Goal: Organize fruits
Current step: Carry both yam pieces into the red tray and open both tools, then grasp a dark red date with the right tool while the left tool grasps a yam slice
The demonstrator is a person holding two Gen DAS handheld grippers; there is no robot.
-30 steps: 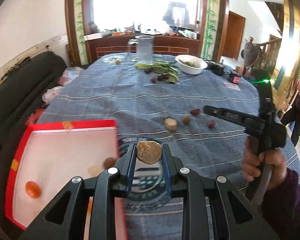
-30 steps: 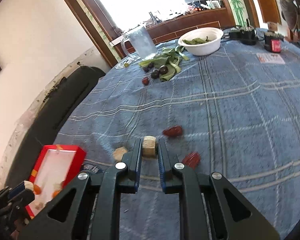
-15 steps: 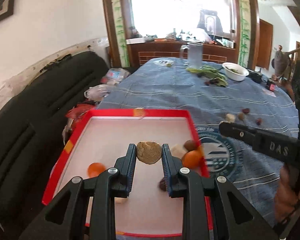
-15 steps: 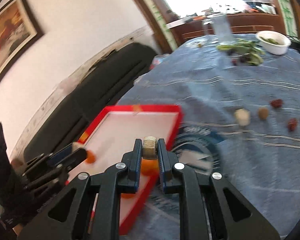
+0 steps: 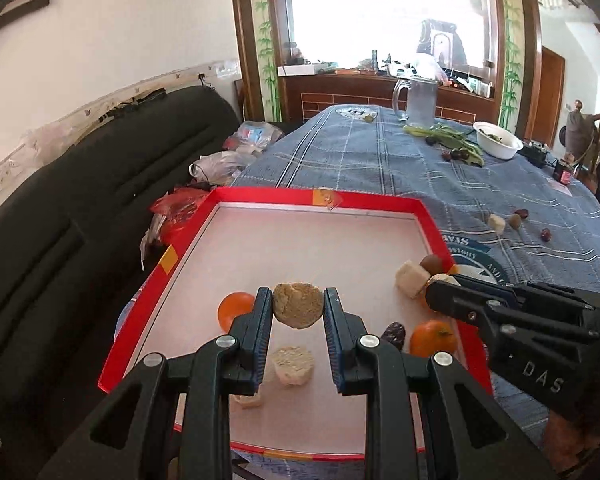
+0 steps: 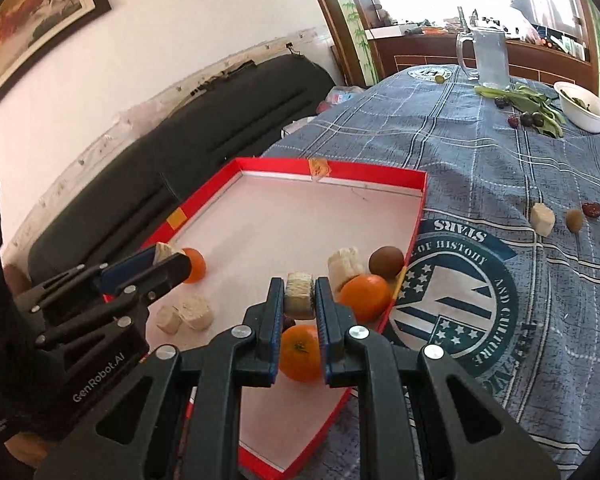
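My left gripper (image 5: 297,296) is shut on a rough tan fruit chunk (image 5: 298,314) and hangs over the near part of the red tray (image 5: 380,200). My right gripper (image 6: 299,286) is shut on a pale fruit chunk (image 6: 299,300) above the tray's (image 6: 380,168) right side. Inside the tray lie oranges (image 6: 366,296) (image 6: 300,354) (image 5: 234,310), a brown round fruit (image 6: 386,262), pale chunks (image 6: 344,266) (image 5: 292,364) and a dark date (image 5: 394,334). On the cloth to the right lie a pale chunk (image 6: 542,214), a tan fruit (image 6: 575,220) and red dates (image 6: 592,209).
The tray sits at the left edge of a blue plaid tablecloth (image 6: 480,152). A glass pitcher (image 5: 420,100), green leaves with dark fruits (image 5: 456,146) and a white bowl (image 5: 498,145) stand at the far end. A black sofa (image 5: 80,208) with plastic bags runs along the left.
Both grippers have swung left from over the tablecloth to over the red tray, each still carrying its chunk. The right gripper now sits close beside the left one.
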